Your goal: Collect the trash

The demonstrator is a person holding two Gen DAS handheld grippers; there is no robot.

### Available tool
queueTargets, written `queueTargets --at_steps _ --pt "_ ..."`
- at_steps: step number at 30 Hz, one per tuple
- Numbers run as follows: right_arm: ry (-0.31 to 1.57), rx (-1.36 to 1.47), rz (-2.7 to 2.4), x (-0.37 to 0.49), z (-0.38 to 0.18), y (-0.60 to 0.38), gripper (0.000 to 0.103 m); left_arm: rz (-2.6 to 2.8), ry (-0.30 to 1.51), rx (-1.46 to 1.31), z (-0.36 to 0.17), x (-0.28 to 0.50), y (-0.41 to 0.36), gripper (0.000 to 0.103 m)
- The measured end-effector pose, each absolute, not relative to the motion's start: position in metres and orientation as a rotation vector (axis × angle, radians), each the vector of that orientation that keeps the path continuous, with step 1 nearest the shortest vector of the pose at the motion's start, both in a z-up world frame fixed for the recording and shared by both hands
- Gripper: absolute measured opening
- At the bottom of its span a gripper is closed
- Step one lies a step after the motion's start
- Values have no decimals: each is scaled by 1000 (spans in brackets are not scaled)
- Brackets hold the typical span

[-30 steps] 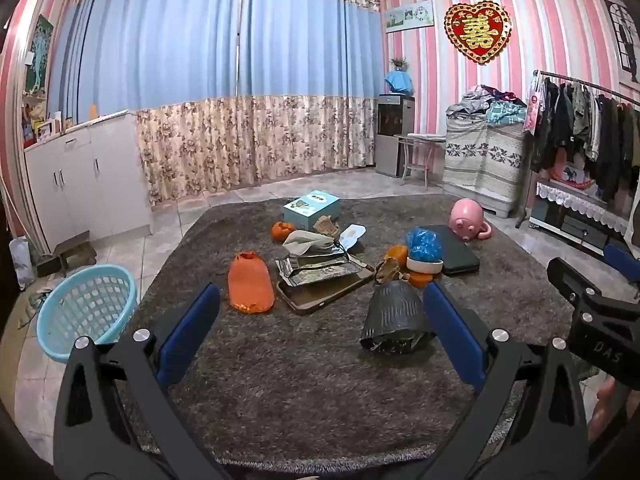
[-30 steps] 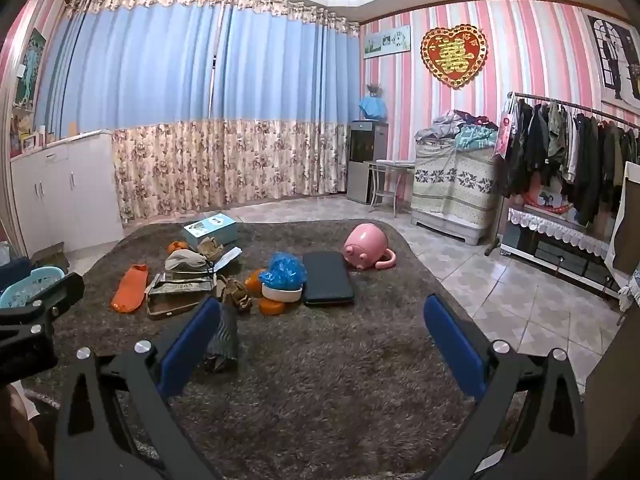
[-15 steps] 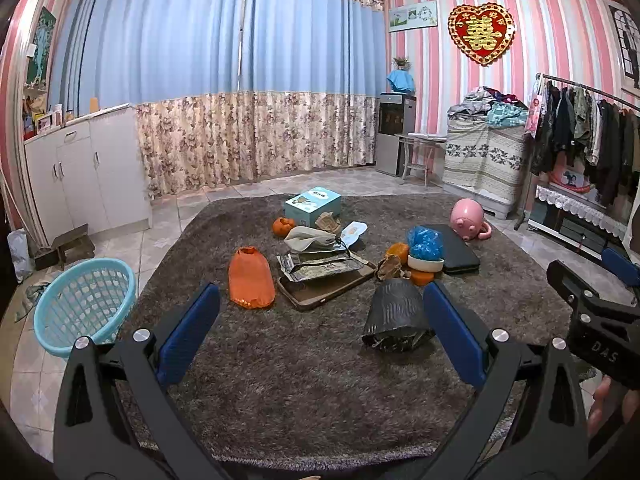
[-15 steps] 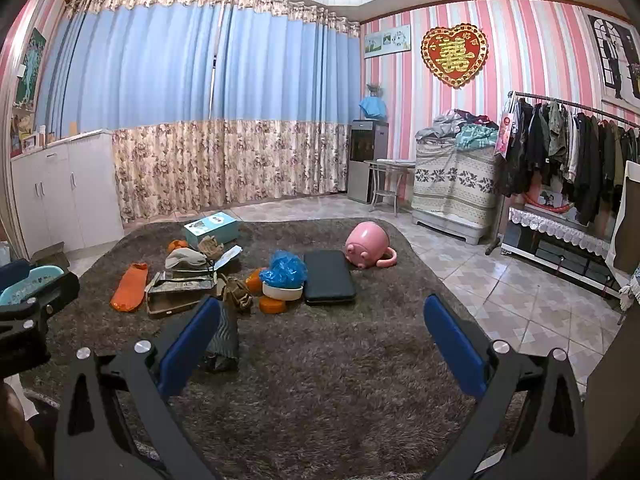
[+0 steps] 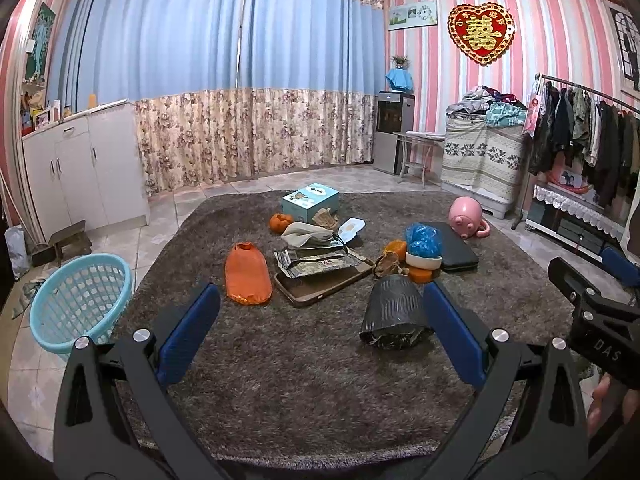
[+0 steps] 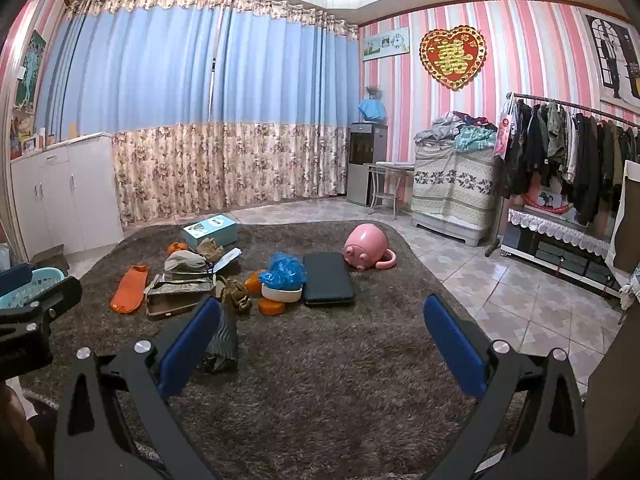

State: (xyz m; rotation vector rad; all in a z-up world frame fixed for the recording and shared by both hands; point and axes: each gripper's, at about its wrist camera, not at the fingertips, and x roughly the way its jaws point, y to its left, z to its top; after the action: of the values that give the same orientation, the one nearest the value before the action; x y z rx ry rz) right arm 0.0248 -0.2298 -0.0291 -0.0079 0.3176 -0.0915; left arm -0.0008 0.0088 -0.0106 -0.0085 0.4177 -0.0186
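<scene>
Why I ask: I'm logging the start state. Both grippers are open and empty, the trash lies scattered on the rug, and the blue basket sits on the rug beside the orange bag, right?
Not quite. The blue basket stands off the rug, on the tiled floor at its left edge, apart from the orange bag; the left wrist view shows this. The rest holds: left gripper and right gripper are open and empty.

Basket (image 5: 80,300) left of rug (image 5: 320,380) — off it

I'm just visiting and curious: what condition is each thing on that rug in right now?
left gripper: open, empty
right gripper: open, empty
black bag: crumpled, lying on the rug
blue basket: upright, off the rug
pink piggy pot: tipped on its side
white bowl: upright, blue plastic inside
</scene>
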Motion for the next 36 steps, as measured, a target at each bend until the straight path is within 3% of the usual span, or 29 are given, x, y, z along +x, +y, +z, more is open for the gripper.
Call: queueTargets --at_steps 36 --pt "325 -17 -110 22 -32 -241 99 -17 423 -27 -14 0 13 98"
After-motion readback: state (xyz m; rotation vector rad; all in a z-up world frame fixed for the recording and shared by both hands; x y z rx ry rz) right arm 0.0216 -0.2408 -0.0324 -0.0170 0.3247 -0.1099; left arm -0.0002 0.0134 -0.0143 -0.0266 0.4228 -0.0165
